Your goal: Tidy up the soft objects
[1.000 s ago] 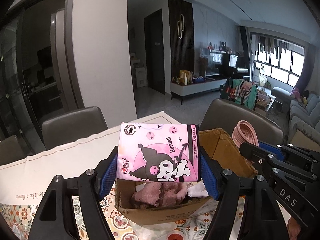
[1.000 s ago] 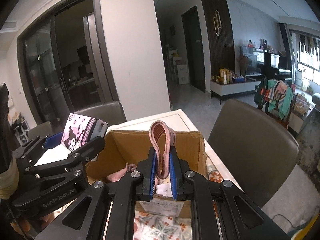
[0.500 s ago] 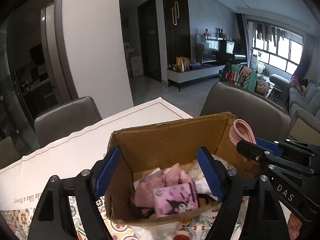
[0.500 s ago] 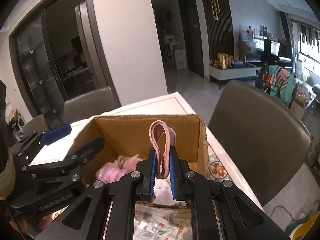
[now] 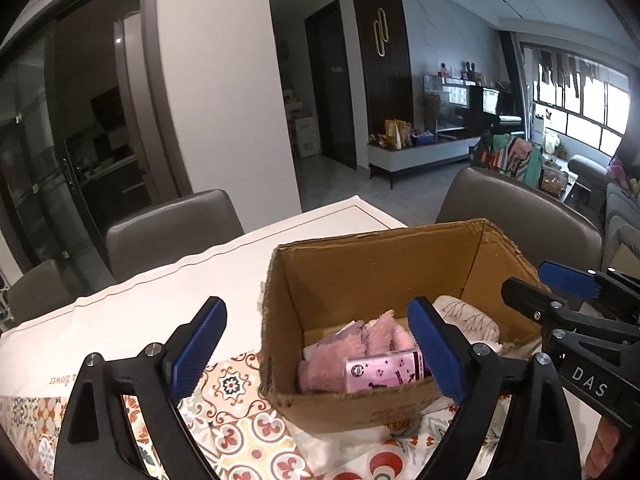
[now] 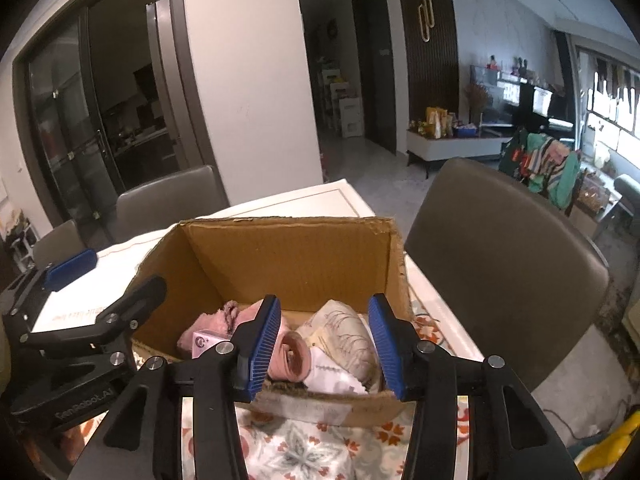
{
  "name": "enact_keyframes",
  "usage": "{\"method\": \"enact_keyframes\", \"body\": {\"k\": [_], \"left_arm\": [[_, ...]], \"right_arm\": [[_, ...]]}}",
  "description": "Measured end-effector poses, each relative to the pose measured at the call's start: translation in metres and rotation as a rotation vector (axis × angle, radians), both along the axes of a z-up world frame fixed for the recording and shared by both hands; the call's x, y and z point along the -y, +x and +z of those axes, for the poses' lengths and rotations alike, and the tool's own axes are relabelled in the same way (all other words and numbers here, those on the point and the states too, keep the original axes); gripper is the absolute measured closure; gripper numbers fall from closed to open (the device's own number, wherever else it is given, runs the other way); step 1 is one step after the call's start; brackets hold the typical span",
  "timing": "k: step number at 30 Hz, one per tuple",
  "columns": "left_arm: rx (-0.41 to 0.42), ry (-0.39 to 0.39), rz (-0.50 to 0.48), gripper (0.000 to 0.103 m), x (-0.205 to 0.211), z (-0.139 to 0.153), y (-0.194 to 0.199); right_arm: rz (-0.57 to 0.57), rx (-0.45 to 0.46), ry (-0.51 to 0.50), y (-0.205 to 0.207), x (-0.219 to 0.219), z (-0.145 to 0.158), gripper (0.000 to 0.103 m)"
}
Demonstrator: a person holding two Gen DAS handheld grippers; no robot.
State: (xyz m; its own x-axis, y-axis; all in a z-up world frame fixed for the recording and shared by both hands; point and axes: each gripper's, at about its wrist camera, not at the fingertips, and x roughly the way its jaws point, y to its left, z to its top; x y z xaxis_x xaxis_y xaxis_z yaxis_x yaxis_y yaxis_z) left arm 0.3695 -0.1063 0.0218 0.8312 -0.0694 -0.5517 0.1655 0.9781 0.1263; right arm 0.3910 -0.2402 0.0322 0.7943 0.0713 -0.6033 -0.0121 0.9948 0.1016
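Dropped since the earlier frames: pink tissue pack point(image 5: 384, 370) off the left gripper point(image 5: 316, 354), now lying at the near left of the cardboard box point(image 5: 360, 404) against a fluffy pink cloth point(image 5: 344, 354), jaws just opened wide and bare. Released too: pink band point(image 6: 290, 356) from the right gripper point(image 6: 324, 346), jaws just parted, band resting at the near wall beside a floral pouch point(image 6: 344, 330). Could snag the near rim on pulling back, since both sets of fingers straddle the box edge, and drag it across the patterned tablecloth point(image 5: 236, 412).
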Motion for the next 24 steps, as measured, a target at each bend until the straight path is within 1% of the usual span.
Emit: {"method": "enact_keyframes", "body": {"k": [6,8,13,15,16,21,24], "left_arm": [[0.063,0.005,0.046,0.001,-0.007,0.017,-0.030],[0.085,0.003,0.057,0.000,-0.009,0.024,-0.044],[0.130,-0.004,0.077,0.000,-0.016,0.040,-0.076],[0.141,-0.013,0.080,0.000,-0.018,0.046,-0.089],[0.147,-0.014,0.083,0.000,-0.020,0.048,-0.096],[0.173,-0.028,0.097,0.000,-0.030,0.059,-0.129],[0.181,-0.034,0.108,0.000,-0.036,0.064,-0.150]], "right_arm": [[-0.006,0.037,-0.020,-0.024,-0.003,0.016,0.054],[-0.017,0.051,-0.030,-0.035,-0.005,0.022,0.043],[-0.042,0.091,-0.037,-0.065,-0.006,0.038,0.042],[-0.056,0.108,-0.043,-0.080,-0.008,0.045,0.036],[-0.061,0.118,-0.047,-0.086,-0.008,0.048,0.034],[-0.066,0.157,-0.068,-0.121,-0.015,0.064,0.033],[-0.073,0.176,-0.073,-0.139,-0.018,0.070,0.028]]}}
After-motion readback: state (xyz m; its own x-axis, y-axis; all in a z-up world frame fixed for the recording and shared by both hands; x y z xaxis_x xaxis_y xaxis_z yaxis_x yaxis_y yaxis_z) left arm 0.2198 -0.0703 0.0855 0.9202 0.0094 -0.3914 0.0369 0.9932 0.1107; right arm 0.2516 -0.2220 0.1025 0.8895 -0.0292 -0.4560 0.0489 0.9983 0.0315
